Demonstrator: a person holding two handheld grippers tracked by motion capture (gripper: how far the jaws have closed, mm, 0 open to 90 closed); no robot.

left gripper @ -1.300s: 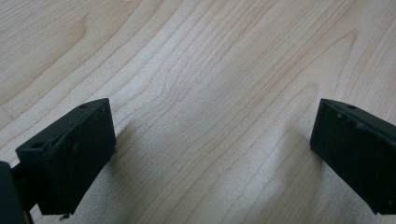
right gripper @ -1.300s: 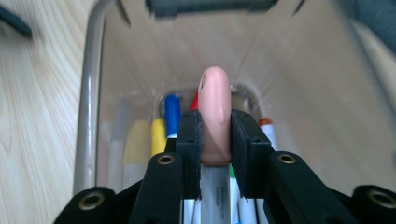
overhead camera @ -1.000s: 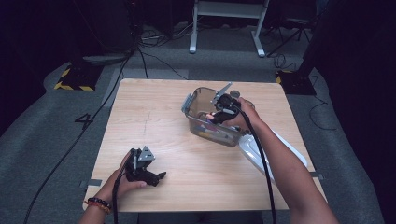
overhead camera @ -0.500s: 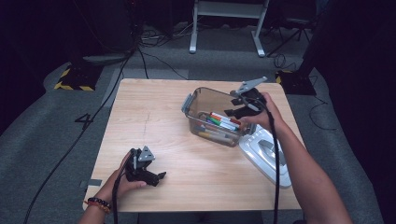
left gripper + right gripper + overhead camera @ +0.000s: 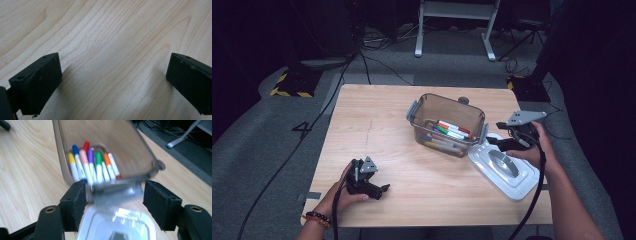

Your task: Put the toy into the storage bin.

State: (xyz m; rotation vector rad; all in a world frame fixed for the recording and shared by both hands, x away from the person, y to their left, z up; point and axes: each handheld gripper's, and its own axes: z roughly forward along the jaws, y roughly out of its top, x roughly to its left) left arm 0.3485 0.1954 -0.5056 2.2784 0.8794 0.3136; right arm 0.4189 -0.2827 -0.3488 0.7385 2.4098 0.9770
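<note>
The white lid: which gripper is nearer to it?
Right. The right gripper hovers over the white lid's near-container edge; the left gripper sits far across the table.

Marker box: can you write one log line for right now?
right gripper: open, empty, jaws just opening | lid: off, on table | marker box: uncovered | left gripper: open

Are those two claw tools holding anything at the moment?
No. The right gripper has just opened above the white lid; the left gripper gapes over bare table.

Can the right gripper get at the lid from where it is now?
Probably yes. The right gripper hangs just over the white lid's near end, jaws apart with nothing between them. The lid lies flat on the table beside the marker container, nothing on top.
</note>
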